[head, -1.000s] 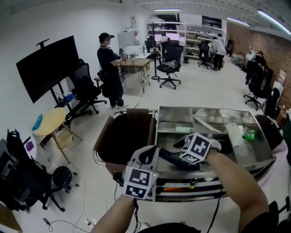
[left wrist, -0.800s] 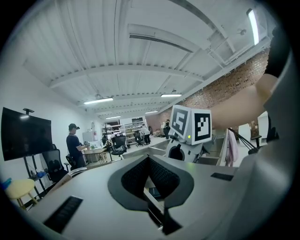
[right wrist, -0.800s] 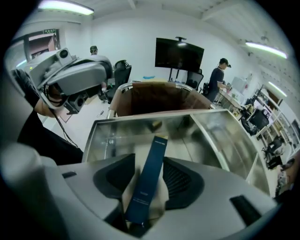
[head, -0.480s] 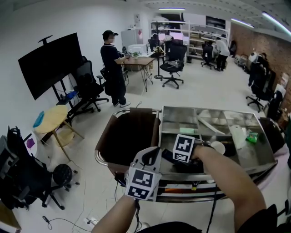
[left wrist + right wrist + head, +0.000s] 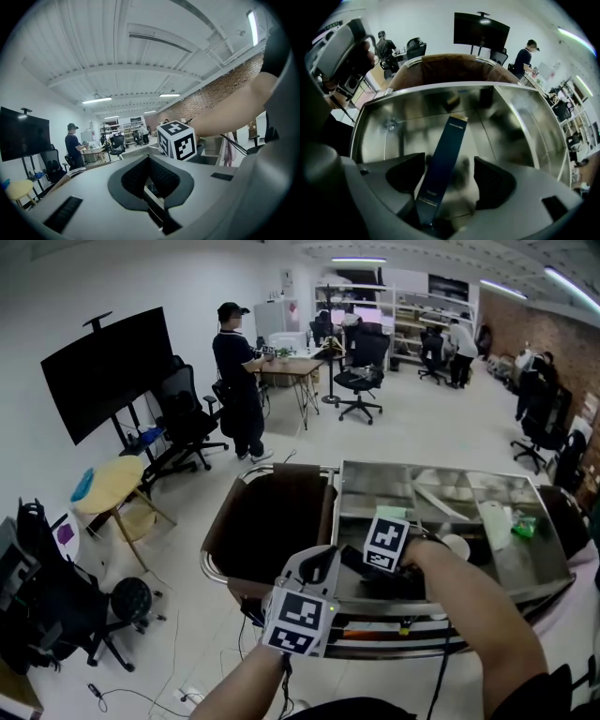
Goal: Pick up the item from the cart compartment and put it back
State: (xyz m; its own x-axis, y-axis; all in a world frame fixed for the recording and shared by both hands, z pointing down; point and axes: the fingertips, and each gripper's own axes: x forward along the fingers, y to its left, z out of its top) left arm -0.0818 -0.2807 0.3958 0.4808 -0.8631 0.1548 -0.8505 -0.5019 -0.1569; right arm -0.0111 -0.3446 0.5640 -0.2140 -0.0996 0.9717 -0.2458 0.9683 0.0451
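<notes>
Two grippers: right gripper [image 5: 450, 180], jaws apart, straddles blue box [image 5: 445, 150] in cart compartment [image 5: 513, 117], probably to grasp; left gripper [image 5: 149, 177] closed, idle.

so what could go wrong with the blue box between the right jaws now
The blue box sits off-centre in the open right gripper, leaning toward one pad with a gap at the other, so closing may twist it rather than pinch it squarely. The steel compartment floor looks slick; a nudged box could slide away.
</notes>
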